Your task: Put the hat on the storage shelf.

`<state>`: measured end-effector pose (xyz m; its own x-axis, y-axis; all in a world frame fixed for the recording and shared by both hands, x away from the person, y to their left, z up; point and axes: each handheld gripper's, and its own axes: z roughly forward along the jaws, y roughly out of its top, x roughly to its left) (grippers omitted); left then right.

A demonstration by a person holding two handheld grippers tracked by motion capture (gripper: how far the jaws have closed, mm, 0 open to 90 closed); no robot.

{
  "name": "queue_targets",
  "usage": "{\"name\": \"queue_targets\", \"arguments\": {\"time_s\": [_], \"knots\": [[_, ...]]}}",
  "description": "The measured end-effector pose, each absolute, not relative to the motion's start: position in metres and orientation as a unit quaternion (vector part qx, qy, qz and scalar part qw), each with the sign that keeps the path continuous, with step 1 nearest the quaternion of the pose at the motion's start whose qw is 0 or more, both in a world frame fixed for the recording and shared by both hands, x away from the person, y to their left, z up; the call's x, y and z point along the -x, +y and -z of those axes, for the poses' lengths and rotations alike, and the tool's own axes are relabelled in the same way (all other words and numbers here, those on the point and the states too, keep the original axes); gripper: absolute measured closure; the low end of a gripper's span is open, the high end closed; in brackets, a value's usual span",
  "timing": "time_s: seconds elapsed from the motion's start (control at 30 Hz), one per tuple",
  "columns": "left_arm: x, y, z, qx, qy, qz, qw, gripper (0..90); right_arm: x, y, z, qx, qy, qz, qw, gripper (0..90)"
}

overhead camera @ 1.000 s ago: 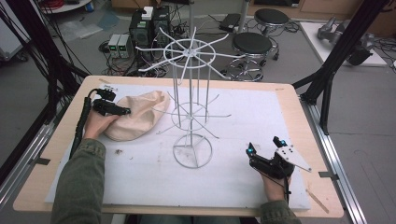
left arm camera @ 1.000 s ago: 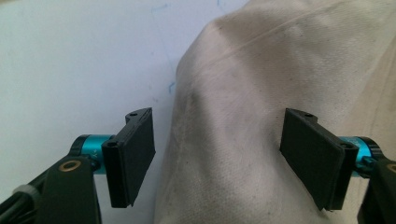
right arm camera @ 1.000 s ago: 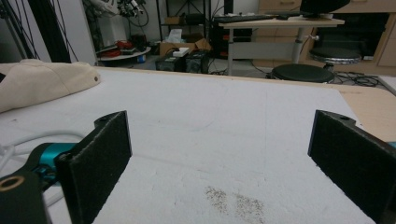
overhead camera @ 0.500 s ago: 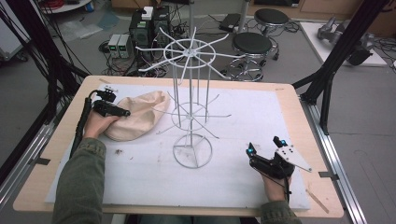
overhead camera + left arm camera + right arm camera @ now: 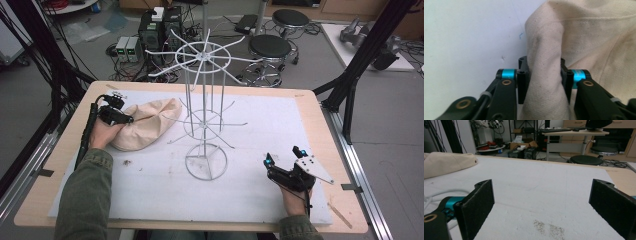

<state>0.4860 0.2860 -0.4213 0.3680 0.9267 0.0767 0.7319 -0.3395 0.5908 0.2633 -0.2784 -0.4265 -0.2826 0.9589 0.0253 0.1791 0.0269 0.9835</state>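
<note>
A cream fabric cap lies on the white mat at the table's left. My left gripper rests against the cap's near-left edge. In the left gripper view this gripper is shut on a raised fold of the cream fabric, which bulges between the black jaws. My right gripper sits low over the mat at the front right, held by a hand. Its jaws stand wide apart in the right gripper view, and the gripper has nothing between its pads. The cap shows far off to that view's left.
A tall white wire rack with radiating arms stands on a ring base at mid-table, between the two grippers. The white mat covers most of the wooden tabletop. Black frame posts flank the table; stools and electronics sit on the floor beyond.
</note>
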Motion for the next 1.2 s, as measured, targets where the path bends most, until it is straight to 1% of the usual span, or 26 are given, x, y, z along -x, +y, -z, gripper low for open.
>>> {"name": "queue_targets", "arguments": {"time_s": [0.03, 0.07, 0.13, 0.2, 0.37, 0.43, 0.77, 0.83, 0.9, 0.93, 0.97, 1.03, 1.13, 1.2], "knots": [[-0.486, 0.288, 0.42, -0.791, 0.525, -0.206, 0.239, 71.1, -0.263, -0.278, 0.426, -0.466, 0.61, -0.519, 0.376, 5.1], [-0.485, 0.29, 0.418, -0.788, 0.527, -0.206, 0.243, 75.1, -0.263, -0.278, 0.426, -0.466, 0.61, -0.519, 0.376, 5.1], [-0.483, 0.295, 0.413, -0.784, 0.529, -0.204, 0.253, 78.8, -0.263, -0.278, 0.426, -0.466, 0.61, -0.519, 0.376, 5.1], [-0.48, 0.302, 0.406, -0.776, 0.534, -0.199, 0.27, 79.9, -0.264, -0.279, 0.426, -0.469, 0.609, -0.518, 0.375, 5.1], [-0.475, 0.305, 0.398, -0.768, 0.533, -0.214, 0.283, 80.2, -0.264, -0.279, 0.426, -0.469, 0.607, -0.519, 0.377, 5.1], [-0.471, 0.307, 0.391, -0.76, 0.532, -0.219, 0.303, 80.3, -0.264, -0.279, 0.426, -0.468, 0.607, -0.519, 0.378, 5.1], [-0.455, 0.31, 0.368, -0.74, 0.525, -0.24, 0.346, 80.2, -0.263, -0.279, 0.426, -0.472, 0.605, -0.518, 0.378, 5.1], [-0.45, 0.314, 0.359, -0.727, 0.524, -0.243, 0.372, 80.3, -0.263, -0.279, 0.426, -0.471, 0.604, -0.52, 0.379, 5.1], [-0.448, 0.315, 0.356, -0.723, 0.523, -0.245, 0.379, 80.2, -0.263, -0.279, 0.426, -0.471, 0.604, -0.52, 0.379, 5.1], [-0.444, 0.318, 0.35, -0.712, 0.524, -0.249, 0.396, 80.2, -0.263, -0.28, 0.426, -0.47, 0.603, -0.519, 0.382, 5.1], [-0.444, 0.318, 0.35, -0.712, 0.524, -0.249, 0.396, 80.2, -0.263, -0.28, 0.426, -0.469, 0.604, -0.519, 0.382, 5.1], [-0.438, 0.323, 0.343, -0.697, 0.523, -0.252, 0.42, 80.1, -0.263, -0.279, 0.426, -0.472, 0.603, -0.519, 0.379, 5.1], [-0.434, 0.325, 0.337, -0.686, 0.523, -0.257, 0.436, 80.2, -0.263, -0.279, 0.426, -0.473, 0.602, -0.519, 0.379, 5.1], [-0.428, 0.327, 0.329, -0.67, 0.519, -0.263, 0.461, 80.2, -0.263, -0.279, 0.426, -0.473, 0.602, -0.52, 0.379, 5.1]]}}
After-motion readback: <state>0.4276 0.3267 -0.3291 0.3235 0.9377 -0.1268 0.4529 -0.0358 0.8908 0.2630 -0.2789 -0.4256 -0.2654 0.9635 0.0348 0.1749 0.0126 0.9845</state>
